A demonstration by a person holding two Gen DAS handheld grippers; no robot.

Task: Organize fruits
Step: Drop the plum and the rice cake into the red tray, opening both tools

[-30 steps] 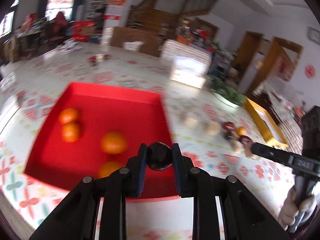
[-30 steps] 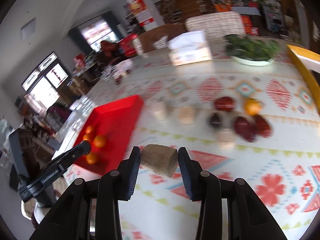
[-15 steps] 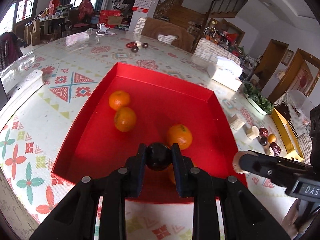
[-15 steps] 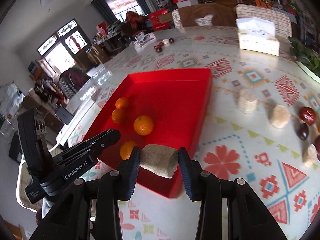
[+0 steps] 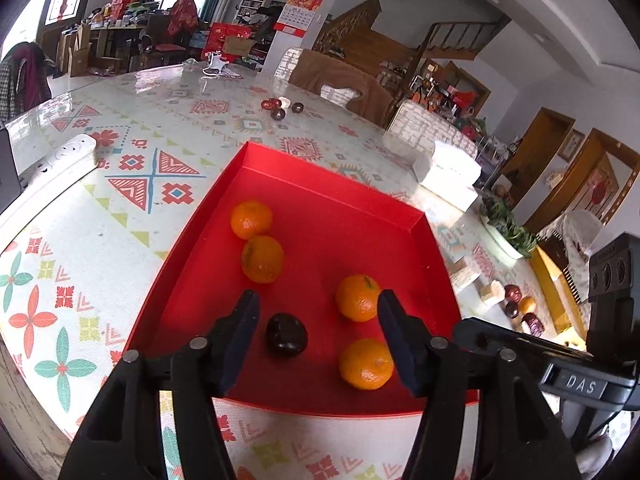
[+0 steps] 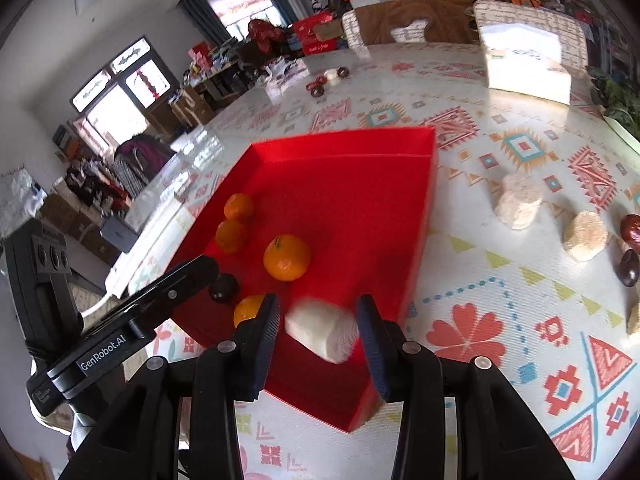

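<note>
Since both pairs of fingers are spread wide over the red tray [image 5: 324,184], each seems to be dropping off fruit: the dark fruit [image 5: 287,335] lies between the left gripper [image 5: 316,336] fingers, untouched, while a blurred pale piece [image 6: 322,330] sits loose between the right gripper [image 6: 318,330] fingers. Four oranges surround it, nearest [image 5: 357,298] at 1 o'clock.

The left hand-held gripper [image 5: 318,322] is built of black plastic arms studded with silver rivets, its fingers faced with dark blue ribbed pads [image 5: 239,340]. The right hand-held gripper [image 6: 316,330] is made alike. White lettering "GenRobot.AI" is printed on one body, "DAS" on the other.
</note>
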